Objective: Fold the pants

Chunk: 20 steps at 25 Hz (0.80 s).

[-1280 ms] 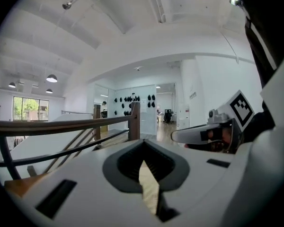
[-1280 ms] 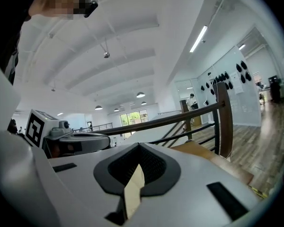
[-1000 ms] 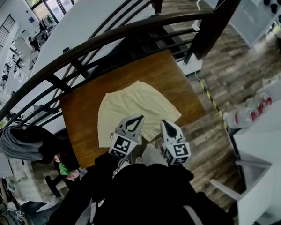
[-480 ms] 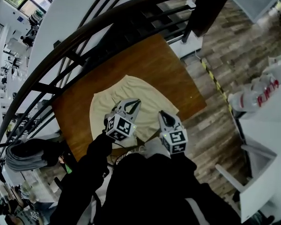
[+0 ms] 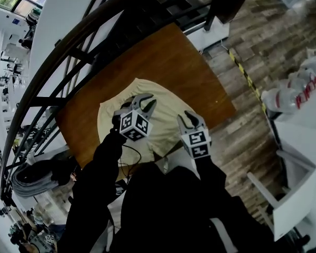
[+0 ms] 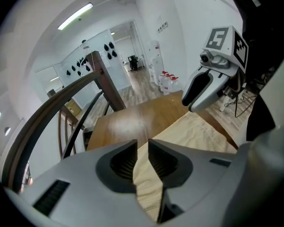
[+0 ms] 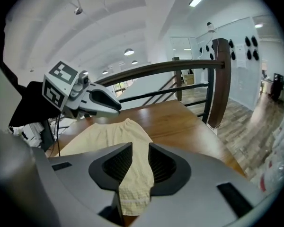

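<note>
Where they lie spread wide on the glossy brown wooden table (image 5: pixel 168 57), the pale yellow, waffle-textured pants (image 5: pixel 166 123) run between ribbed dark pads at their near edge. The left gripper (image 5: pixel 146 101) clamps the cloth, while the right gripper's (image 5: pixel 190 119) jaws are opening around it.

Near hem of pants (image 5: pixel 166 115) behind dark sleeves (image 5: pixel 102 167)
</note>
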Available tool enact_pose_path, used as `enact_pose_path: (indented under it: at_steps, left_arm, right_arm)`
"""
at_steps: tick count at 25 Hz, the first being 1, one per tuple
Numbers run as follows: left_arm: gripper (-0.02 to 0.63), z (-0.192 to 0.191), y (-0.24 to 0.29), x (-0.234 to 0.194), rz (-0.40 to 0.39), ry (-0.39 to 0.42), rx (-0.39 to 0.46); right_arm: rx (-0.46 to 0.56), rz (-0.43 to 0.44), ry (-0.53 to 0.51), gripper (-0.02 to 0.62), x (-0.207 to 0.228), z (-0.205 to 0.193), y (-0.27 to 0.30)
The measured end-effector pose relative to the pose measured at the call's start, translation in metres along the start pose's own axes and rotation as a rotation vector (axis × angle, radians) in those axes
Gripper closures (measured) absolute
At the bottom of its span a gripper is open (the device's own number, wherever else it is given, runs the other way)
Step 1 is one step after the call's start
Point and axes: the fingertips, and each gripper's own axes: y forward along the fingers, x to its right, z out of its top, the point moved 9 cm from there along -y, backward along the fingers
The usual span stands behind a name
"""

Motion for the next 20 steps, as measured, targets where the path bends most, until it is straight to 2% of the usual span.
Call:
enact_pose_path:
  at_steps: [6,9,16,20]
  left_arm:
    - [0.537,-0.002,0.035,-0.013,-0.09,0.201,-0.095]
    - [0.537,-0.006,0.059,-0.02,-0.127,0.282,-0.141]
    - [0.537,-0.025,0.103,-0.041,-0.192,0.396,-0.219]
    - [0.537,-0.034,0.125,-0.046,-0.216,0.426,-0.24]
  right_arm:
    - [-0.147,-0.064,-0.115,0.502,0.006,-0.006,0.028]
    - [-0.188,-0.101,-0.139,0.5,0.016,-0.011,0.042]
    - [-0.287,-0.199,-0.124,0.497,0.042,-0.036,0.049]
    - [-0.338,-0.237,-0.11,0.497,0.057,-0.059,0.049]
